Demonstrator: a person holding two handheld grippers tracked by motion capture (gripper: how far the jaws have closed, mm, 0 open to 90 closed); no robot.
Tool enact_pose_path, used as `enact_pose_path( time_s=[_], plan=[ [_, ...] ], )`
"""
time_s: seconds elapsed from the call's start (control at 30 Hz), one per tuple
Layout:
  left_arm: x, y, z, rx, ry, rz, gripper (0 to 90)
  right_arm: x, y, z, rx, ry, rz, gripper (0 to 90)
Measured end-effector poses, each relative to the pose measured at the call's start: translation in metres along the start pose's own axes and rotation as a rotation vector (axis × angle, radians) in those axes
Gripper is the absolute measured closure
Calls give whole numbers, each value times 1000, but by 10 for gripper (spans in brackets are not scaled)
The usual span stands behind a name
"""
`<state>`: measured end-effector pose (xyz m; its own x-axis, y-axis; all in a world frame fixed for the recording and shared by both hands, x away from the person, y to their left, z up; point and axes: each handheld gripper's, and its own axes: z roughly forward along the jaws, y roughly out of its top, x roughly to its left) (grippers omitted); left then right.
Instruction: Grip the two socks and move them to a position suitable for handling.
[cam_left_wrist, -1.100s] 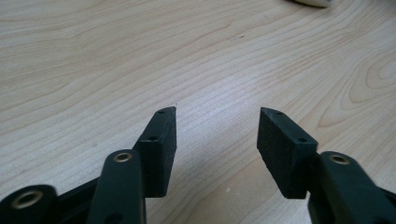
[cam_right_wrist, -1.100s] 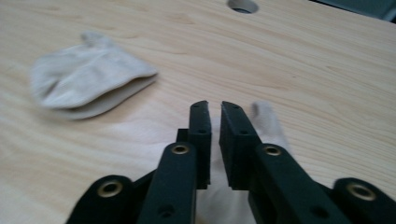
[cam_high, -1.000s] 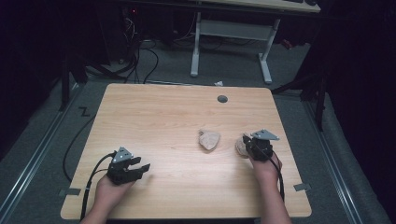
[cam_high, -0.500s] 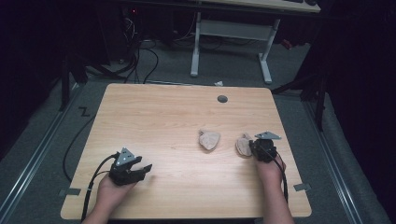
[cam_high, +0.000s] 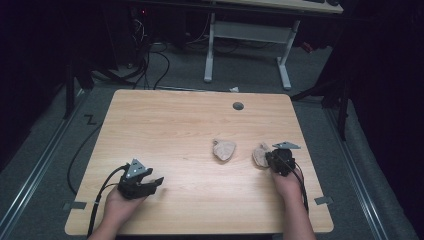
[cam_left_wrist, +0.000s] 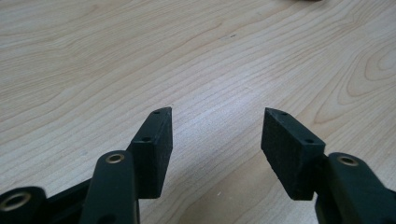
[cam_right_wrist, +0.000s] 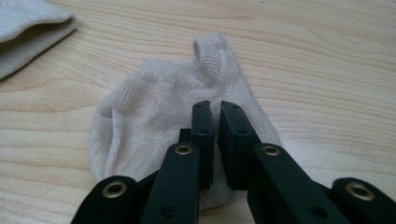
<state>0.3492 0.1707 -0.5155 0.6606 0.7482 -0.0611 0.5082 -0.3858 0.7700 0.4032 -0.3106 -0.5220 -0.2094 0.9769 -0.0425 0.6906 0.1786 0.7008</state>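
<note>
The wooden table (cam_high: 165, 130) carries 2 small beige socks on its right half. The second sock (cam_high: 224, 149) lies near the middle, well apart from both hands; its folded edge shows at the upper left of the right gripper view (cam_right_wrist: 28, 32). The sock (cam_right_wrist: 154, 116) in hand lies flat on the wood near the right edge (cam_high: 260, 154), just in front of the right gripper (cam_high: 276, 159).

That right gripper (cam_right_wrist: 215, 116) sits low over the sock's middle, its jaws nearly together with a thin slit between the pads; they have just been opening a little, and no fold of cloth shows in the slit, so the sock looks released or not yet pinched. The left gripper (cam_high: 150, 181) rests at the near left of the table, its jaws (cam_left_wrist: 215, 126) spread wide over bare wood, holding nothing.

The sock looks light, soft and limp, so it will likely sag and drape once lifted. The ribbed cuff loop at its far end seems the firmest place to pinch.
</note>
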Motion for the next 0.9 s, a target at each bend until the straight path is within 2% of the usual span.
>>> enact_pose_path(
  time_s=[0.3,0.47,0.73,0.9],
  plan=[
    [-3,0,1,-3,-7,2,438,1,0,0,11,0,-18,837],
    [-4,1,2,1,-9,10,438,4,-1,-1,11,-9,-44,830],
    [-6,1,3,5,-10,21,439,9,-3,-5,12,18,-67,824],
    [-7,1,4,5,-11,24,440,16,-6,-8,17,45,-87,816]
  ],
)
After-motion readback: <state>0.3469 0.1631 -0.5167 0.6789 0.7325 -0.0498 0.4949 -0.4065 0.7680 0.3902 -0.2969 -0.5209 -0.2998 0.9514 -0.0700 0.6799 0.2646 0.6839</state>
